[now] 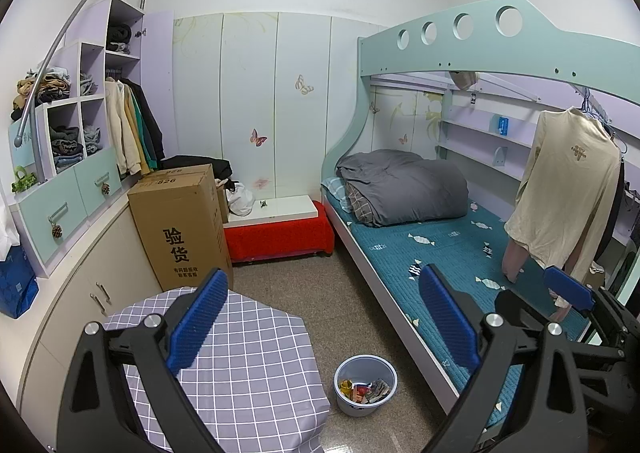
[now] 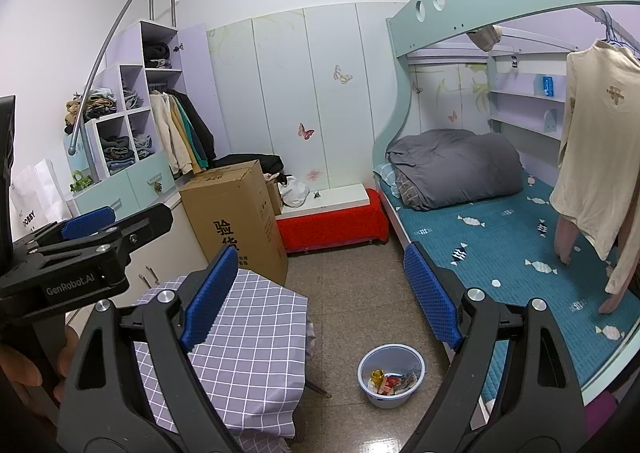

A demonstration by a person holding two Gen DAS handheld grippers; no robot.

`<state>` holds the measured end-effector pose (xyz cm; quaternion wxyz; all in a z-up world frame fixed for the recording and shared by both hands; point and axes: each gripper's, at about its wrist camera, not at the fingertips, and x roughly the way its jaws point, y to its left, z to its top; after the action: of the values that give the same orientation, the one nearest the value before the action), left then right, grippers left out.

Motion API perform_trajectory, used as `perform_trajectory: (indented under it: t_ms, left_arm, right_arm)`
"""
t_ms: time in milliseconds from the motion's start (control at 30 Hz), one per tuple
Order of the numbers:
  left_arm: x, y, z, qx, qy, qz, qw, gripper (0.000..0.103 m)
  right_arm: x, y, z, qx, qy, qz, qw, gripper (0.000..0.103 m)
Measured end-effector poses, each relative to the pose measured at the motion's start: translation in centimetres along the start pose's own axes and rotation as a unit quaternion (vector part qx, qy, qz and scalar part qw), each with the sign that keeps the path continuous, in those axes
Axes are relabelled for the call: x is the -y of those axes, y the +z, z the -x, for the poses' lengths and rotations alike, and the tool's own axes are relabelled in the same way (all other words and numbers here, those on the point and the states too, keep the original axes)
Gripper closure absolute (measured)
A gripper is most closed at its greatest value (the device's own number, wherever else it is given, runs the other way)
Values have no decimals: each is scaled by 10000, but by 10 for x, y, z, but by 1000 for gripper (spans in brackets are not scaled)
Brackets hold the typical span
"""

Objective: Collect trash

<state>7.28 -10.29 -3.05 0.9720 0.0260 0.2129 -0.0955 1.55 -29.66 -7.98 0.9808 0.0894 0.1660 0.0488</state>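
Below and ahead of both spread jaws stretches a tiled floor (image 1: pixel 304 293), flanked by a bed (image 1: pixel 452 253) beyond the right-hand fingers and a checked-cloth table (image 1: pixel 248 365) under the left-hand ones. Between them, low and just right of centre, stands a small plastic bin (image 1: pixel 366 384) holding crumpled wrappers (image 2: pixel 394 380). It looks light and stiff-walled; its thin rim seems the best hold. Left gripper (image 1: pixel 320 329) and right gripper (image 2: pixel 320 293) both gape, grasping nothing.
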Motion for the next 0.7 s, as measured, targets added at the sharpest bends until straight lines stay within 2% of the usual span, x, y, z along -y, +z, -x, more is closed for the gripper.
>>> perform_trajectory:
  t_ms: [700]
  left_arm:
    - [0,0,0,-2,6,4,10000,9]
  right_arm:
    - [-1,-2,-1,-10,1,2,10000,18]
